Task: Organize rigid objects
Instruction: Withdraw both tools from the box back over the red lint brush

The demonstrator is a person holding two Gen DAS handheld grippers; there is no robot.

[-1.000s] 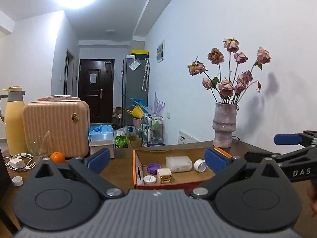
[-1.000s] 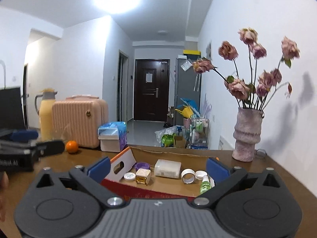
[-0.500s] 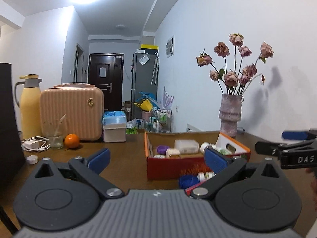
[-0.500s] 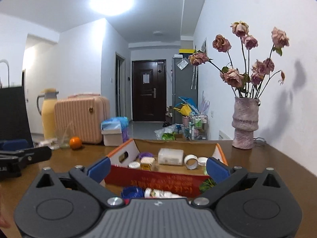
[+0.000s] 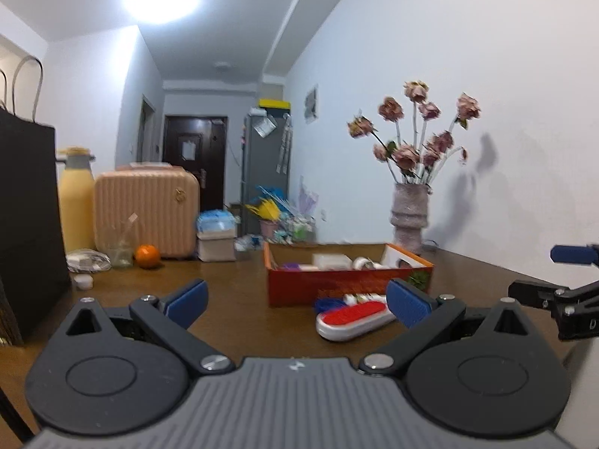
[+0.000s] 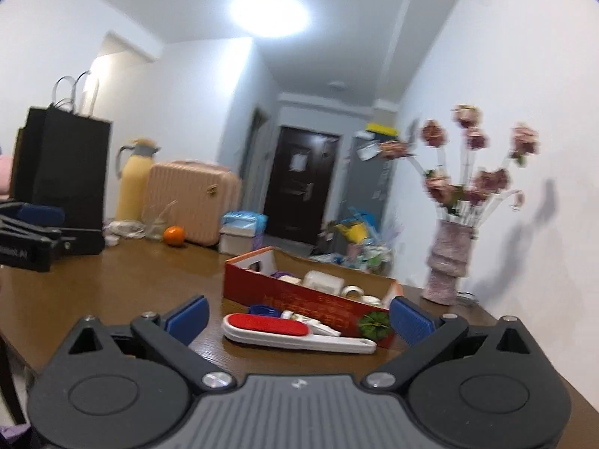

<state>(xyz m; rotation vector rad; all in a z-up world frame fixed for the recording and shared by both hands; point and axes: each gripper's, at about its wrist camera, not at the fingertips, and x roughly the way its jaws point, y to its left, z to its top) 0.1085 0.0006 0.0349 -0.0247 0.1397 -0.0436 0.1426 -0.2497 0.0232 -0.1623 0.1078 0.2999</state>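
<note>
My left tongs (image 5: 295, 297) hang low over the brown table (image 5: 232, 307), spread wide with nothing between the blue pads. My right tongs (image 6: 299, 316) are the same: fully spread, empty, low over the near edge of the table.

Going left to right in the left view: a black paper bag (image 5: 26, 224), a yellow flask (image 5: 76, 205), a pink case (image 5: 146, 211) and an orange (image 5: 147, 256) stand far left, well away from the job. The red cardboard box (image 5: 337, 286) sits further right, already holding some small items. Just in front of its near wall lies the lint brush (image 6: 295, 331), white with a red pad, flat on the table, with a blue cap (image 6: 265, 309) and a small white tube (image 6: 310, 321) between it and the box.

The brush lies straight ahead of my right tongs, between the two pads in that view, so I judge the right hand nearer and better lined up; from the left tongs it sits ahead and toward the right pad. Its long axis runs left to right across my right tongs, red head to the left, thin white handle pointing right toward the vase (image 6: 449, 262). Closing across the narrow width looks workable from there.
</note>
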